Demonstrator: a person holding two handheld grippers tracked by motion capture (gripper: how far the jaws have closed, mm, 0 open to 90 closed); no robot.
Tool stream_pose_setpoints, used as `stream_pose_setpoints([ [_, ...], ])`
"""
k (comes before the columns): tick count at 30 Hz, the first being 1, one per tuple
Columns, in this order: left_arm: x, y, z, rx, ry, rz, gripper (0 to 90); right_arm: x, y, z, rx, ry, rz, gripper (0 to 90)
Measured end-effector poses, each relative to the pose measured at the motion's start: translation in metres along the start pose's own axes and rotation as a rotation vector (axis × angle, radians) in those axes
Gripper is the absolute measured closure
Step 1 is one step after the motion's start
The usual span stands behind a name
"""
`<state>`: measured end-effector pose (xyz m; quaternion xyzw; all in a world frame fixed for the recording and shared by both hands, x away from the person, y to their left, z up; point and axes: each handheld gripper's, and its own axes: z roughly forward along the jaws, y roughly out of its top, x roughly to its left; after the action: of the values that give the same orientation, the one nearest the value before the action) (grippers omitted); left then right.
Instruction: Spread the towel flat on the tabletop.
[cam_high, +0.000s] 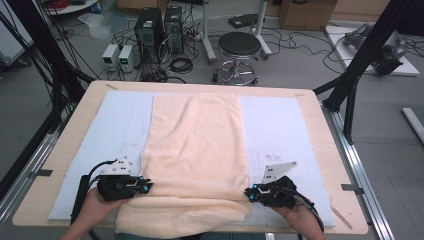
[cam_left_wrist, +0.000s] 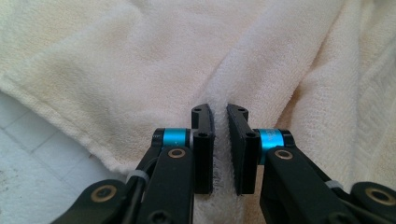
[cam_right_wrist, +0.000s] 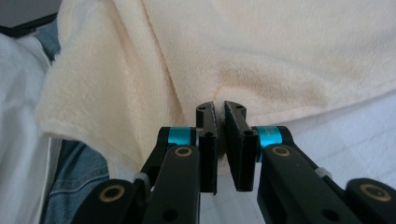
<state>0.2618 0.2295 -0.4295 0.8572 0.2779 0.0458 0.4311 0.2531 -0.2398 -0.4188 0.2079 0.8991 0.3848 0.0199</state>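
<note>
Your left gripper (cam_high: 145, 187) sits at the lower left of the high view, its jaws pressed together on a pinched ridge of the cream towel (cam_high: 197, 150). Your right gripper (cam_high: 250, 194), at the lower right, pinches the towel's edge the same way. The towel lies down the middle of the pale blue mat (cam_high: 280, 130) on the table (cam_high: 320, 107), its near end bunched and hanging over the front edge.
</note>
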Motion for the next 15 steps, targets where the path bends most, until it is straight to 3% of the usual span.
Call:
stream_pose_setpoints([
  [3, 0.000, 0.000, -0.002, -0.004, 0.004, -0.009, 74.6, 0.002, -0.001, 0.002, 0.024, -0.022, -0.010, 77.5],
  [9, -0.003, 0.002, -0.009, -0.041, -0.017, 0.010, 51.4, 0.009, 0.018, -0.010, -0.055, -0.032, -0.058, 64.2],
  [13, -0.005, 0.002, -0.003, 0.002, -0.020, 0.039, 48.6, 0.011, 0.026, 0.006, -0.040, -0.013, -0.105, 52.8],
  [15, -0.006, 0.000, 0.003, 0.041, -0.015, 0.062, 54.6, 0.009, 0.026, 0.020, -0.014, -0.002, -0.127, 51.1],
])
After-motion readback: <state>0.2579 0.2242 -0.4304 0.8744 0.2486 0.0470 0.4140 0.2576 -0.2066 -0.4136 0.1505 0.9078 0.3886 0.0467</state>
